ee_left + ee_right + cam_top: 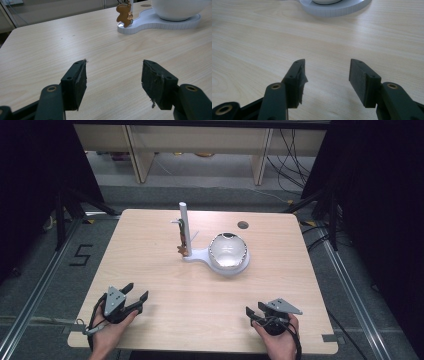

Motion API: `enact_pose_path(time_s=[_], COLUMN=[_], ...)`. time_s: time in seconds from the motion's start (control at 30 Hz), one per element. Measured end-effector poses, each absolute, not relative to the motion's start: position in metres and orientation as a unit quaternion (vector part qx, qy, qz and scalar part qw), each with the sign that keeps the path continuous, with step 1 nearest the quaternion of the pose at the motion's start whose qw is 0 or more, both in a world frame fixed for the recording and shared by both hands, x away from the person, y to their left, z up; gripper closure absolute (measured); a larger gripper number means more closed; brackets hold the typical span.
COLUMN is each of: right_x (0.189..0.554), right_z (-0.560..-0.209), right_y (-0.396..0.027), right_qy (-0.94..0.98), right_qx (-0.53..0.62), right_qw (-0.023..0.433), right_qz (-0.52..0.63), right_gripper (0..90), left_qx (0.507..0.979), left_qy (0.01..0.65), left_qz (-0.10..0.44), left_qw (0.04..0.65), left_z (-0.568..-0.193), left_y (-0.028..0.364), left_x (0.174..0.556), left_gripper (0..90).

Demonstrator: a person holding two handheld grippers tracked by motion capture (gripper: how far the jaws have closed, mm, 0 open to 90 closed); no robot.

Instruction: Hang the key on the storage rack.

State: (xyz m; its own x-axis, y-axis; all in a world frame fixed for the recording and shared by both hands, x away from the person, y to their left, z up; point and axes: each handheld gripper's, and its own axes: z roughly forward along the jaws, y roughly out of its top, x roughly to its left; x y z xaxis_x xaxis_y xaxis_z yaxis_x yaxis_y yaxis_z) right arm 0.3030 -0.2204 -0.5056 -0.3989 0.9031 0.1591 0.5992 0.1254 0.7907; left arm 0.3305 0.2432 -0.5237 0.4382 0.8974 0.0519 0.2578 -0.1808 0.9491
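Even, soft light from above; sharp enough in the middle, dark at the sides.

In the high view the surface [200,285] is bright and evenly lit, while both side edges of the picture fall into near black. The bowl [228,251] shows strong white glare inside. Shadows under the stand [197,255] are faint and short. In the left gripper view the near pads [80,82] look sharp, and the bear figure [124,14] is a little soft. In the right gripper view the far surface [262,15] is pale and slightly washed out.
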Motion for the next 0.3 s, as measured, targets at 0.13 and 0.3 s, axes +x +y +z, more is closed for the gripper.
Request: enact_pose_path(time_s=[0.13, 0.3], right_x=[0.3031, 0.3038], right_z=[-0.5064, -0.5083], right_y=[-0.2207, -0.2201], right_qy=[0.726, 0.723], right_qx=[0.517, 0.515], right_qw=[0.185, 0.177], right_qz=[0.414, 0.424], right_gripper=[47.5, 47.3], left_qx=[0.690, 0.696], left_qy=[0.416, 0.414], left_qz=[0.335, 0.339], left_qw=[0.489, 0.479], left_z=[-0.5239, -0.5234], left_y=[0.2430, 0.2413], left_x=[0.3294, 0.3289], left_gripper=[36.2, 35.9])
